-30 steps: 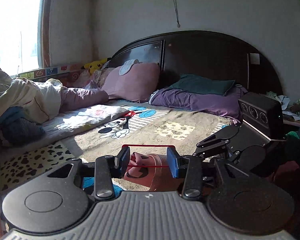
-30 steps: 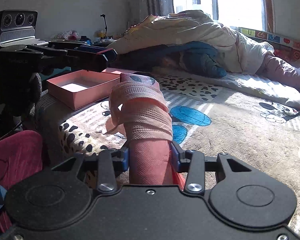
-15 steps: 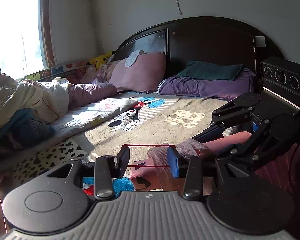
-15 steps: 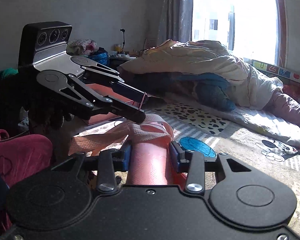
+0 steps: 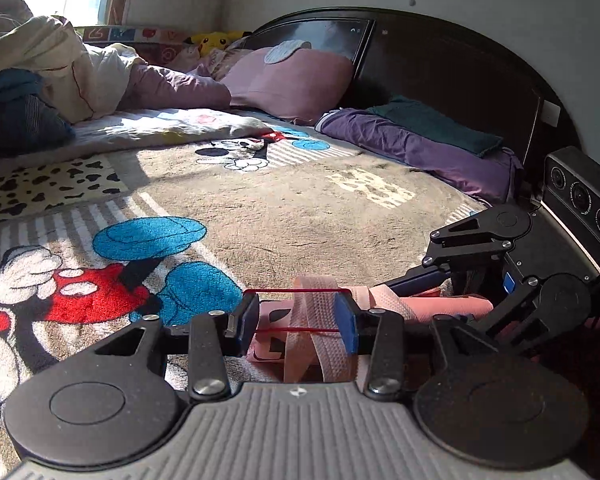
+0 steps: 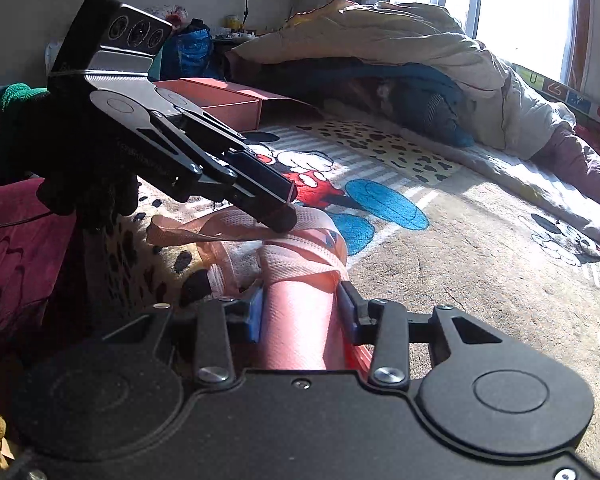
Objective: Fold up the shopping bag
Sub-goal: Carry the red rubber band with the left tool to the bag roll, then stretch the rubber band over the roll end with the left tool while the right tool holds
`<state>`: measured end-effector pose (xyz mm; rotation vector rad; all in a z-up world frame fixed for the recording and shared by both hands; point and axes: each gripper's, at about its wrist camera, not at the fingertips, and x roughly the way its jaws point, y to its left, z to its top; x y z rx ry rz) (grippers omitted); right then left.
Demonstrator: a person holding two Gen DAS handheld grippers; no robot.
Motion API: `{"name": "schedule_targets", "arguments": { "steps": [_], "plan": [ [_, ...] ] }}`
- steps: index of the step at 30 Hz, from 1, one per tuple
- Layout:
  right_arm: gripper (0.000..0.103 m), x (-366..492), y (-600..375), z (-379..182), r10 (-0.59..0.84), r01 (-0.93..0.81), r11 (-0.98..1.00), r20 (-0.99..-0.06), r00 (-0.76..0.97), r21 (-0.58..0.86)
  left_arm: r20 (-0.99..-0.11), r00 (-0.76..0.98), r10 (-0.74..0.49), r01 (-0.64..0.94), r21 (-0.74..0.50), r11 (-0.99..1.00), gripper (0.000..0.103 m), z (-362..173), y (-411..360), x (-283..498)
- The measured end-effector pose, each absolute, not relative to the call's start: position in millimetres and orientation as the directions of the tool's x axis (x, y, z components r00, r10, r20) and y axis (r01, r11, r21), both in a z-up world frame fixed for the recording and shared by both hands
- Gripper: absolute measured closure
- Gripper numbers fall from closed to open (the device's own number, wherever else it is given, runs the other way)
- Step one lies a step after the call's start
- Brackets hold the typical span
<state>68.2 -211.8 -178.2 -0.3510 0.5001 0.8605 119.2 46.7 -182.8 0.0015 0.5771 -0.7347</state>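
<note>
The pink shopping bag [image 6: 300, 332] is rolled into a tube, and my right gripper [image 6: 304, 312] is shut on it just above the cartoon blanket. Its woven pink straps [image 6: 296, 268] wrap loosely over the roll's far end. My left gripper [image 6: 284, 210] reaches in from the upper left, its tips touching those straps. In the left wrist view, the left gripper [image 5: 296, 322] is open and a strap loop [image 5: 316, 308] stands between its blue pads. The right gripper [image 5: 444, 298] comes from the right holding the bag [image 5: 460, 306].
The bed is covered by a cartoon mouse blanket [image 5: 300, 220]. An open pink box [image 6: 220, 100] sits behind the left gripper. A heap of bedding [image 6: 400, 60] lies by the window. Pillows [image 5: 292, 80] lean on the dark headboard [image 5: 440, 64]. Red cloth [image 6: 12, 240] hangs at the bed's edge.
Both grippers have dropped closer to the blanket. The left gripper has closed in on the roll, so the strap loop now sits between its open fingers. The right gripper keeps its hold.
</note>
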Motion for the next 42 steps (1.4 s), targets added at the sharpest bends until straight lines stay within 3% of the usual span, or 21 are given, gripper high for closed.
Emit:
{"name": "schedule_targets", "arguments": {
  "steps": [3, 10, 16, 24, 32, 42],
  "plan": [
    [0.065, 68, -220, -184, 0.64, -0.784, 0.619, -0.544, 0.543, -0.054, -0.505, 0.576, -0.643, 0.637, -0.216, 0.74, 0.063, -187, 47, 122],
    [0.062, 93, -246, -193, 0.694, -0.722, 0.665, -0.514, 0.503, 0.191, -0.524, 0.534, -0.664, 0.645, -0.255, 0.72, 0.063, -197, 47, 127],
    [0.059, 94, -245, -200, 0.694, -0.722, 0.662, -0.526, 0.492, 0.199, -0.457, 0.577, -0.677, 0.651, -0.242, 0.719, 0.062, -201, 50, 124],
    [0.058, 103, -248, -203, 0.711, -0.742, 0.634, -0.539, 0.451, 0.215, -0.482, 0.522, -0.704, 0.758, -0.115, 0.641, 0.061, -191, 43, 138],
    [0.058, 106, -248, -201, 0.714, -0.756, 0.619, -0.553, 0.43, 0.212, -0.621, 0.368, -0.692, 0.9, 0.052, 0.432, 0.061, -176, 24, 160],
    [0.057, 107, -253, -208, 0.732, -0.763, 0.607, -0.531, 0.427, 0.223, -0.78, 0.057, -0.624, 0.985, -0.059, 0.164, 0.059, -182, -3, 206]
  ]
}}
